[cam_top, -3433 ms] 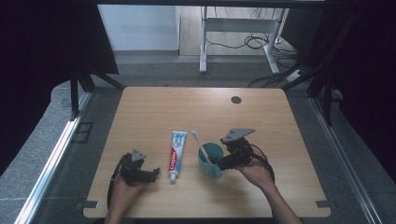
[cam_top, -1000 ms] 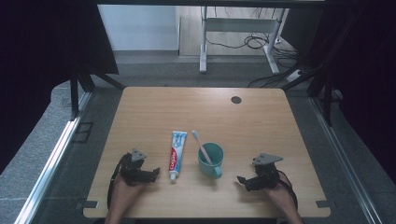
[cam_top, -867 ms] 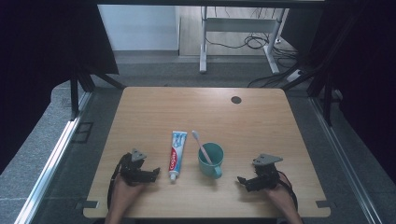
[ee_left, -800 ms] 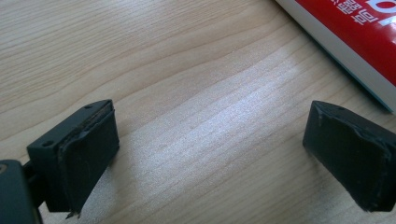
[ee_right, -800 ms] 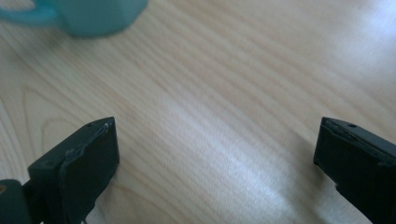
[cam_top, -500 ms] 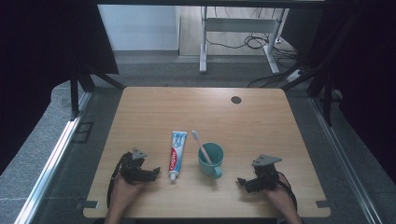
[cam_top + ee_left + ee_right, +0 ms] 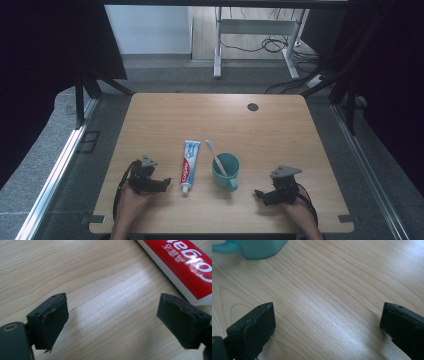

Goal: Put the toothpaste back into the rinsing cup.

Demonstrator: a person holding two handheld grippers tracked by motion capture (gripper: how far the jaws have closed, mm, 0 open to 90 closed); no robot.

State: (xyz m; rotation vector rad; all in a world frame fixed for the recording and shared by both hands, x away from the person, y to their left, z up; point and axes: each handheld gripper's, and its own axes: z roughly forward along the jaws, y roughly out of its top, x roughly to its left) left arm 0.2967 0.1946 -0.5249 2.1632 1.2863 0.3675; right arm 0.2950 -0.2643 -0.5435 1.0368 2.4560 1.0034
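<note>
Reading "Colgate" in white on the red panel of the toothpaste tube (image 7: 188, 167), which lies flat just left of the teal mug (image 7: 225, 171); Chinese characters sit beside it. Mug holds a toothbrush (image 7: 216, 157), head up, leaning left. Left gripper (image 7: 163, 183) just left of the tube's cap end, fingers spread, have just been closing slightly, nothing between. Right gripper (image 7: 259, 193) right of the mug, fingers spread over bare tabletop (image 7: 280, 135).
</note>
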